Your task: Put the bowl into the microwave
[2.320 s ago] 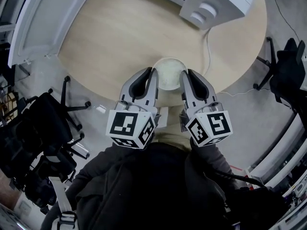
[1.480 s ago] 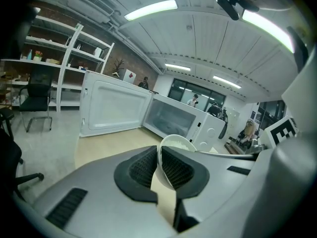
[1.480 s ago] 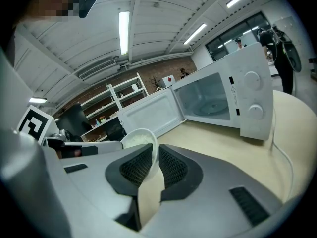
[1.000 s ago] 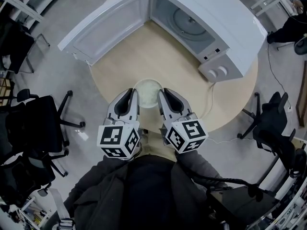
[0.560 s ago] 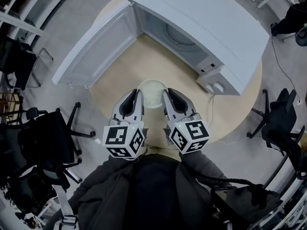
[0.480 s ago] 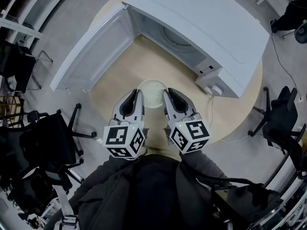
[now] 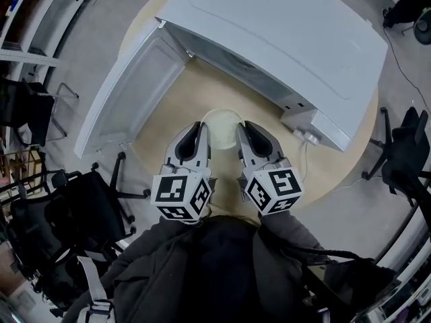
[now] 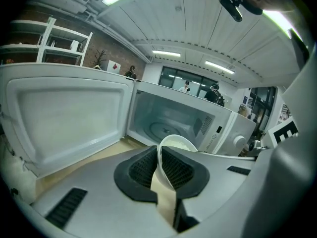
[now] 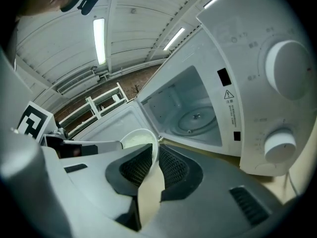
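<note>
Left tool (image 8: 159,151) pinching left rim of bowl (image 7: 222,122), wall clamped between pads. Right tool (image 9: 153,150) pinching opposite rim same way. Bowl white, carried between both tools over round wooden bench (image 7: 202,89), just in front of microwave (image 7: 289,39), not yet inside. Microwave door (image 7: 124,96) swung wide open at left, cavity facing bowl, turntable (image 9: 195,118) visible inside. Black chairs (image 7: 74,207) around bench.

The pale round bowl (image 7: 221,123), upright, is just before the white microwave (image 7: 283,39), its door (image 7: 128,96) swung open.
</note>
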`<state>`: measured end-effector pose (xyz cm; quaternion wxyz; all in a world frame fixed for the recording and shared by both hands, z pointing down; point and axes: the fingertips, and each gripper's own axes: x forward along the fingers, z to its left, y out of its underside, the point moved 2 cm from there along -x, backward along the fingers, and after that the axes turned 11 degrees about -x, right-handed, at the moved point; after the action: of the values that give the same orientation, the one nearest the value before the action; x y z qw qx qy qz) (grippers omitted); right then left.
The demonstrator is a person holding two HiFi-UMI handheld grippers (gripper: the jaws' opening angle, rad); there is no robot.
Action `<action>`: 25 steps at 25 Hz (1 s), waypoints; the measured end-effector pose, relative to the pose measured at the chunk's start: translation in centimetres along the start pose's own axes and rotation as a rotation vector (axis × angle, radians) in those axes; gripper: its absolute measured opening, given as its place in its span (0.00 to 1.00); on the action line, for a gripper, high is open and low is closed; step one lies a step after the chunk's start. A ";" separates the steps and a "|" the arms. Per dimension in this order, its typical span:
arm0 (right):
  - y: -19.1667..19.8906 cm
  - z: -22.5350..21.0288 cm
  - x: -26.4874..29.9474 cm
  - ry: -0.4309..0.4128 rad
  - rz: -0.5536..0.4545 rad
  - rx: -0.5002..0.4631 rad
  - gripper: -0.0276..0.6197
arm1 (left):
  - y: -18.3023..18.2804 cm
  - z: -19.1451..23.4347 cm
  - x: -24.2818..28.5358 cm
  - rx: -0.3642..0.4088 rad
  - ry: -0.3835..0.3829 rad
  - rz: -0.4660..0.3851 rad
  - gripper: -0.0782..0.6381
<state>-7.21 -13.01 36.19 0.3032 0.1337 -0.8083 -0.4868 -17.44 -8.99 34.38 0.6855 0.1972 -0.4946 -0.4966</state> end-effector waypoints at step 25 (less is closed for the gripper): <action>-0.7 -5.9 5.2 0.378 -0.024 0.107 0.12 | -1.9 0.6 12.1 0.073 0.261 0.190 0.16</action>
<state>-7.63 -20.16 39.47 0.4361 0.2481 -0.7600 -0.4130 -18.65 -20.25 38.98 0.7802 0.2369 -0.4355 -0.3814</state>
